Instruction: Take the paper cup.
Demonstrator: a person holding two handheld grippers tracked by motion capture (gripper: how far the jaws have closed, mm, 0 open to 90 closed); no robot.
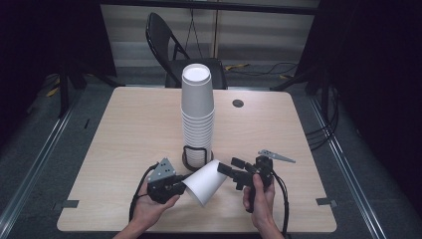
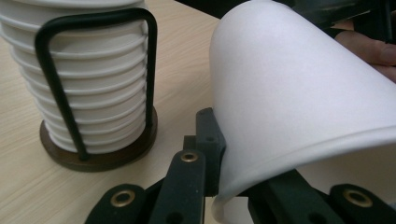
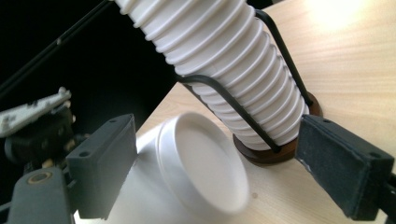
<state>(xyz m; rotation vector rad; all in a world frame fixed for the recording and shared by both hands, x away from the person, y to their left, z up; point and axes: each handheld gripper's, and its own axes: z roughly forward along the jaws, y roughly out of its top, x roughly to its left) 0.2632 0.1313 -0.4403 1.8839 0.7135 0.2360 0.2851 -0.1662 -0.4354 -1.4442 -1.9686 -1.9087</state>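
A white paper cup (image 1: 204, 181) (image 2: 299, 93) lies on its side just above the table, its mouth toward my left gripper (image 1: 185, 184) (image 2: 224, 168). That gripper is shut on the cup's rim, one jaw inside and one outside. The cup's base (image 3: 201, 163) faces my right gripper (image 1: 228, 165) (image 3: 223, 167), which is open, its jaws standing wide on either side of the base without touching it. Behind them a tall stack of white cups (image 1: 197, 114) (image 2: 93, 93) (image 3: 224, 51) stands in a black wire holder (image 1: 195, 159) (image 2: 56, 84) on a round dark base.
The light wooden table (image 1: 129, 129) has a round dark cable hole (image 1: 238, 103) at the back right. A black folding chair (image 1: 169, 45) stands beyond the far edge. Cables trail from both grippers toward the near edge.
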